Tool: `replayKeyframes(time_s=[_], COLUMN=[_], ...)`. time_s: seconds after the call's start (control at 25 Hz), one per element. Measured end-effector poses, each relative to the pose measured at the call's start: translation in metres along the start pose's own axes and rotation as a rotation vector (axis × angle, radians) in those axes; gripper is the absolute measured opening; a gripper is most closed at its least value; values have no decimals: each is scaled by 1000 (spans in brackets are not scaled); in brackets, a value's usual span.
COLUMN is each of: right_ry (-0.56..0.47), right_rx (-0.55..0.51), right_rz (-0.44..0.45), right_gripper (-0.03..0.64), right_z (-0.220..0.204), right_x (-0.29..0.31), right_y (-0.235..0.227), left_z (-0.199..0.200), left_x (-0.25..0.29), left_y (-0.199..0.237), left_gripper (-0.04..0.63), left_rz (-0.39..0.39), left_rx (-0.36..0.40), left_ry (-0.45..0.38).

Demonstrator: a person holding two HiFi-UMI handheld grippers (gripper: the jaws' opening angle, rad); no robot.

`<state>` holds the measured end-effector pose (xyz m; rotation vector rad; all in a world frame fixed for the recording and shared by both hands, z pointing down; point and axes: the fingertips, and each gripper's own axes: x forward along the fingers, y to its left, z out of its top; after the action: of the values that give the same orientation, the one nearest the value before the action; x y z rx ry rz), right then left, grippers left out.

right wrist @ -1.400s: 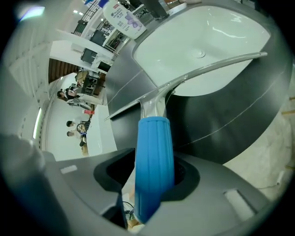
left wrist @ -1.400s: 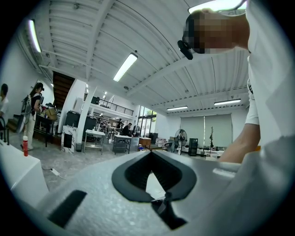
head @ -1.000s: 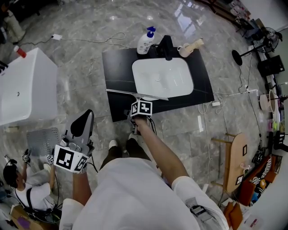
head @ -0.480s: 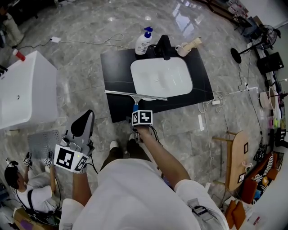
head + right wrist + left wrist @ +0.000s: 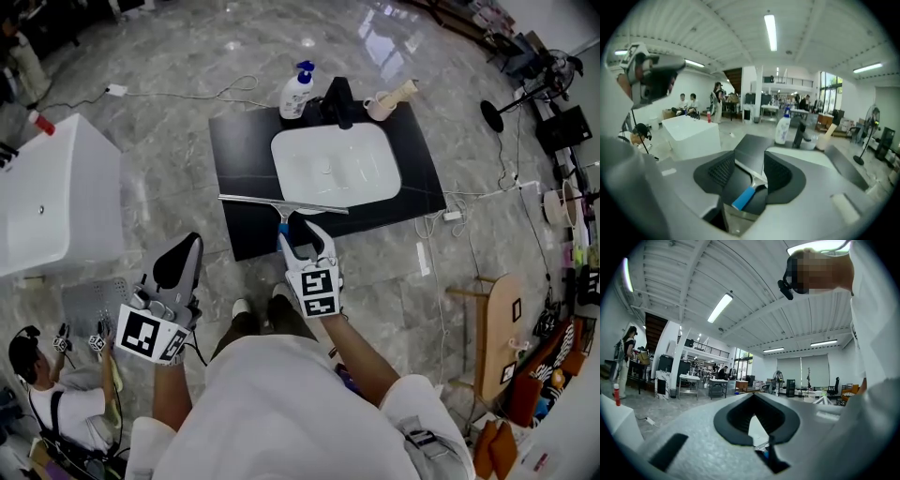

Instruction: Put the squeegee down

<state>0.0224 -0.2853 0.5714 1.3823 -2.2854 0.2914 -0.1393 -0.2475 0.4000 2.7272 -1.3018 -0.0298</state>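
Note:
The squeegee (image 5: pixel 281 203) lies flat on the black counter (image 5: pixel 242 150), along the front of the white basin (image 5: pixel 333 164), with its blue handle pointing toward me. My right gripper (image 5: pixel 306 227) hovers well above the handle, apart from it. Its jaws are open and closing, with nothing between them. In the right gripper view the blue handle of the squeegee (image 5: pixel 743 198) shows far below through the gap of the right gripper (image 5: pixel 750 161). My left gripper (image 5: pixel 177 261) hangs at my left side over the floor, shut and empty; the left gripper (image 5: pixel 754 397) points level across the room.
A soap pump bottle (image 5: pixel 296 91), a black faucet (image 5: pixel 337 98) and a cup with a brush (image 5: pixel 389 98) stand at the counter's far edge. A white tub (image 5: pixel 47 197) sits on the left floor. A person (image 5: pixel 37 394) crouches at lower left. Cables cross the marble floor.
My right gripper let go of the squeegee handle, drew back, then rose toward me and rolled. The squeegee stays flat on the counter. The left gripper has hardly moved.

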Motion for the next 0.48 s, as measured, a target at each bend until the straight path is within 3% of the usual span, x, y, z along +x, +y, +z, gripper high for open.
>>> replayKeyframes(time_s=[0.16,0.28,0.48], right_ry=[-211,-340,-428], right_rx=[-81,-100,-161], right_rz=[-73,-64,7], right_gripper=[103,14,8], right_z=[68,104,134], right_x=[-58,-85,-103], right_y=[-14,-13,7], left_z=[2,3,2], left_x=[4,9,19], left_y=[-7,-15,-33], left_gripper=[-5,-5,-5], left_rz=[-18,-41,-83], left_rx=[5,9,-2], left_ry=[3,3,-3])
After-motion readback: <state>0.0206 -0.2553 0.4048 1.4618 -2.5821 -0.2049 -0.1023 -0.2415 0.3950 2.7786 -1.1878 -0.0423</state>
